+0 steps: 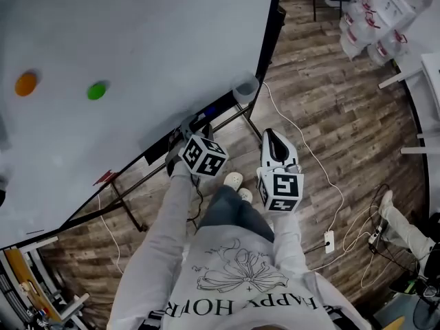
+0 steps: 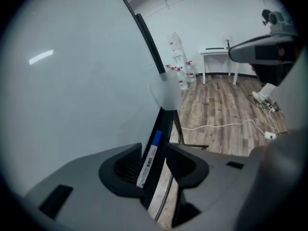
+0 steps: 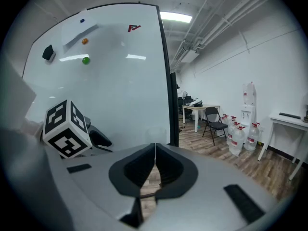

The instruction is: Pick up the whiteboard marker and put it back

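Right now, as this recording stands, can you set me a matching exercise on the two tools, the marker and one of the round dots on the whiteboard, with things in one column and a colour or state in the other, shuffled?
Things:
1. left tool
2. right tool
3. whiteboard marker
4. round dot further left on the whiteboard in the head view

Colour or state:
A. orange
B. jaws together, nothing between them
C. white barrel with a blue cap
D. jaws apart, the marker between them

Pairs: 1-D, 2-B, 3-C, 4-A
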{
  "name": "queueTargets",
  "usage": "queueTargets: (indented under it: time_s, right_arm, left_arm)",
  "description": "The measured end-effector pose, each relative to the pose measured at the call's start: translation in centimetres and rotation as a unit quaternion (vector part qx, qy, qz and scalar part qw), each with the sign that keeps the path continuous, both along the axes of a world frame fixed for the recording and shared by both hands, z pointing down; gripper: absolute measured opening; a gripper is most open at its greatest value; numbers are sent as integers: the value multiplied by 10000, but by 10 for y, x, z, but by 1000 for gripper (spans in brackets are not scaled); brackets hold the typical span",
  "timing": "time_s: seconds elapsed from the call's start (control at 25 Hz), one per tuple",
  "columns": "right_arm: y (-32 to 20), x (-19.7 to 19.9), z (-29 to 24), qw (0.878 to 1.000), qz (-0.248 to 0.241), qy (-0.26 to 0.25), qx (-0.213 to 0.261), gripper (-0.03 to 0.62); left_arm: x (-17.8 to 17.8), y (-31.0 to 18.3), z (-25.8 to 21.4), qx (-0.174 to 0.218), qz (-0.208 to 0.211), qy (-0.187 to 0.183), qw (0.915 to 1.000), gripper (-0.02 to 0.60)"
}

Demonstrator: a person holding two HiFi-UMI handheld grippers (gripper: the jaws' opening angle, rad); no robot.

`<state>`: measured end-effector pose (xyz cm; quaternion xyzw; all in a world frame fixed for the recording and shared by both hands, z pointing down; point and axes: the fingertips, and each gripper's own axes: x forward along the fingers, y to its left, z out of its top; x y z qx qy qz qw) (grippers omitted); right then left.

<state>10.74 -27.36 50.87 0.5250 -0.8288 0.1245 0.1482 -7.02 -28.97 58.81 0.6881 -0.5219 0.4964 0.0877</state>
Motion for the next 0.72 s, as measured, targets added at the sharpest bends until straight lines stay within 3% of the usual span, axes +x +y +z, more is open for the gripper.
queueTargets:
  time_s: [0.2, 0.72]
  right_arm:
    - [-8, 1, 9, 9999, 71, 37, -97, 5]
    - [-11, 11, 32, 9989, 277, 138, -344, 5]
  left_arm:
    - [3, -8, 16, -362, 105, -251, 9990, 152]
    - [5, -24, 42, -740, 361, -701, 9941, 133]
